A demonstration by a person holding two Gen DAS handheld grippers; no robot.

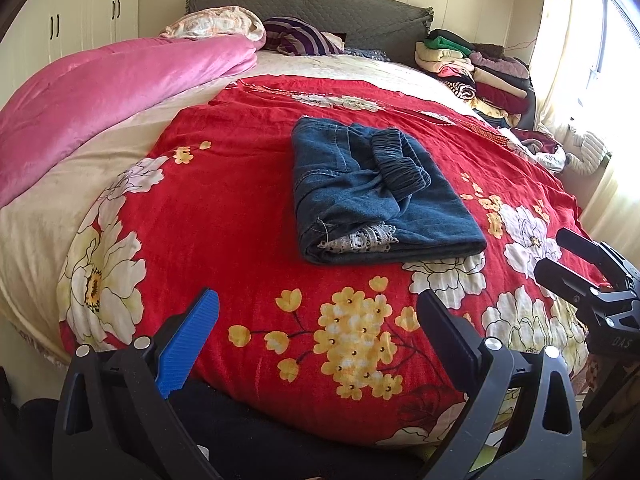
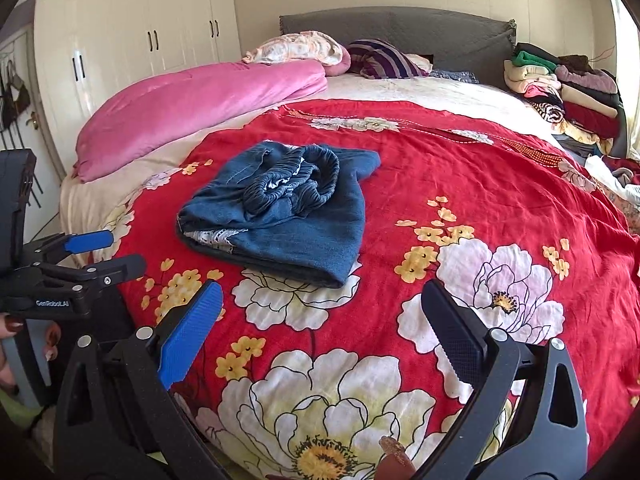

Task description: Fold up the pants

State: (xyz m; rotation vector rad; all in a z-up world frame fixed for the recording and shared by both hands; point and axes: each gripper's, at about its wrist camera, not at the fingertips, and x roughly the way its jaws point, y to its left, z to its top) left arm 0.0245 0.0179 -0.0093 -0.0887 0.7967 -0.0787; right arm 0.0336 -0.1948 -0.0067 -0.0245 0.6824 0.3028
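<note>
The pants lie folded into a compact, roughly square bundle on the red flowered blanket that covers the near part of the bed. They are dark blue denim, with the gathered elastic waistband turned up on top and a strip of white lace peeking out at the near folded edge. From the right wrist view the same bundle sits ahead and to the left, its waistband bunched in loose loops.

Both tools hang back at the near edge of the bed, well apart from the pants. The left hand-held gripper has its jaws spread wide with nothing between them — one blue pad and one black pad framing bare blanket. The right hand-held gripper is likewise spread wide and holds nothing; it also shows at the right edge of the left wrist view.

Along the left side of the bed lies a rolled pink quilt, with a floral pillow and a striped purple pillow against the grey headboard. A stack of folded clothes stands at the far right corner, beside the curtain. White wardrobe doors fill the wall on the left.
</note>
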